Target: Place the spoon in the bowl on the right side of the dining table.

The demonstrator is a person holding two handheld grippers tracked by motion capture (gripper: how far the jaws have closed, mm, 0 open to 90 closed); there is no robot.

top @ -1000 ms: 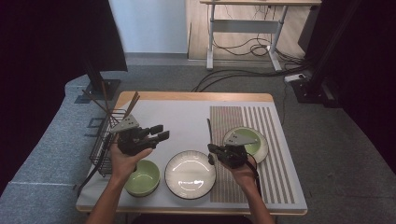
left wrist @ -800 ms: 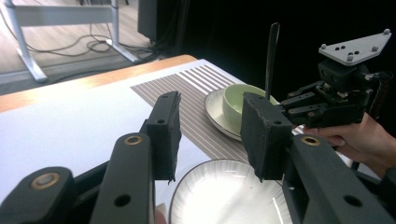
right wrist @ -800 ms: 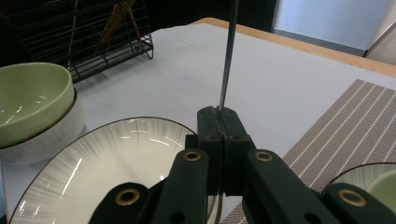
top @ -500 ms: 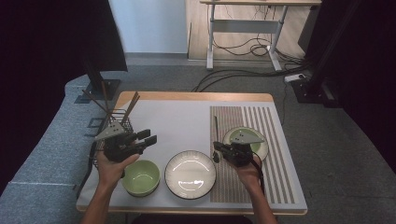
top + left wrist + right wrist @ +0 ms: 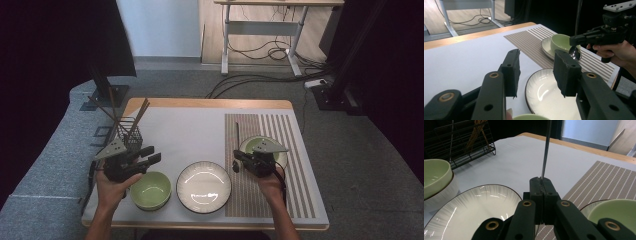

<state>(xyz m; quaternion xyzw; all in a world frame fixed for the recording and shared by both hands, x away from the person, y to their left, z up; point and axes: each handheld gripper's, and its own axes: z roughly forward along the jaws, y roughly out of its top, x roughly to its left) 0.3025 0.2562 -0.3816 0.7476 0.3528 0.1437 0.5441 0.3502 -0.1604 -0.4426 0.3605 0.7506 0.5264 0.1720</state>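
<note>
our right tongs [image 5: 239, 164] are clamped on a spoon [image 5: 546, 152], its thin handle pointing toward twelve o'clock over the bench [image 5: 185, 127] and its bowl hanging under the jaws in the left gripper view, between the white plate [image 5: 204, 186] and the green bowl on its saucer [image 5: 248, 145] at three o'clock. our left tongs [image 5: 150, 155] hover half-wide and empty at nine o'clock, above the near green bowl [image 5: 151, 190], by the chopstick rack [image 5: 131, 136]. we judge the grip narrow: a thin handle pinched at one spot could pivot or slip, dropping the spoon onto the plate. swinging it could also knock the saucer's bowl.
</note>
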